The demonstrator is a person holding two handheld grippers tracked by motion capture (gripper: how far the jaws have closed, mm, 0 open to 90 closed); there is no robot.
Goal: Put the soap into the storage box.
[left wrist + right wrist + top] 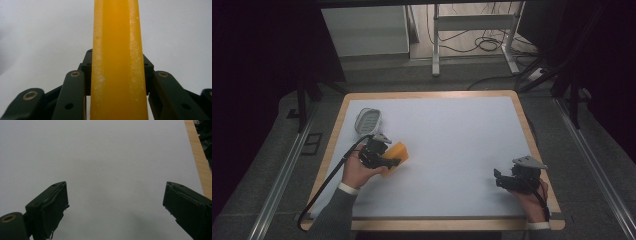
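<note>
Pinching an orange block between its two black jaws, the left gripper sits low over the near-left part of the white mat; in the left gripper view the block rises straight up the middle, its edges scuffed with pale specks, and no writing or label can be read on it. From the high view the block pokes out toward the mat's centre, and I cannot tell whether it touches the mat. Just beyond that gripper, near the mat's far-left corner, lies a pale rounded object with a ribbed face, too small to read any mark on. The right gripper has its jaws spread wide with only bare mat between them; it sits at the near-right, well apart from the block. A wooden table edge frames the mat. Cables lie on the floor beyond.
</note>
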